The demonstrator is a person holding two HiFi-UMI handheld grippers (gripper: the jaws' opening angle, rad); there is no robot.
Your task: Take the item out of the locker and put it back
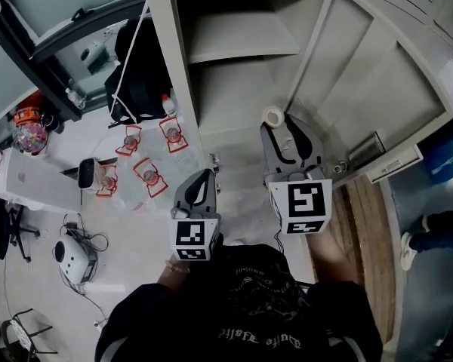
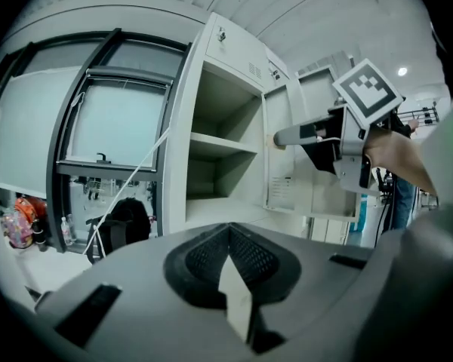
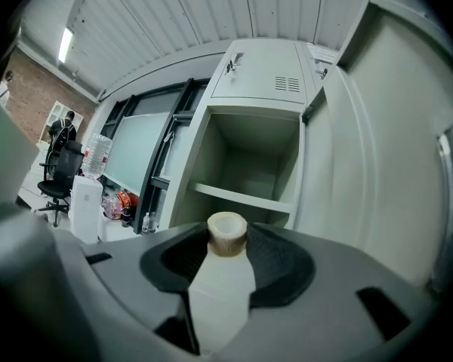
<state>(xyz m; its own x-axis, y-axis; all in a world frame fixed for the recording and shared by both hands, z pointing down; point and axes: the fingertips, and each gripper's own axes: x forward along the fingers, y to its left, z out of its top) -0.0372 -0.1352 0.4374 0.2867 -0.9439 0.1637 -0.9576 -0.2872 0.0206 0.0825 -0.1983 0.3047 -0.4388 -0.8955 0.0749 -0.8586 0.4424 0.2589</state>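
The pale grey locker [image 1: 241, 40] stands open in front of me, its door [image 1: 377, 81] swung out to the right. Its upper shelf [image 3: 241, 197] and the compartments I can see hold nothing. My right gripper [image 1: 283, 127] is shut on a white bottle [image 1: 291, 138]; the capped neck [image 3: 227, 234] points toward the locker opening, just outside it. My left gripper [image 1: 204, 178] hovers lower left of the right one, its jaws together with nothing in them. In the left gripper view the right gripper [image 2: 340, 138] hangs level before the locker [image 2: 219, 149].
To the locker's left is a white table [image 1: 68, 149] with several small red-trimmed jars [image 1: 143, 164], a black bag [image 1: 140, 74] and a white box [image 1: 87, 173]. A window frame [image 2: 98, 119] runs behind. A person's legs [image 1: 438, 232] stand at the far right.
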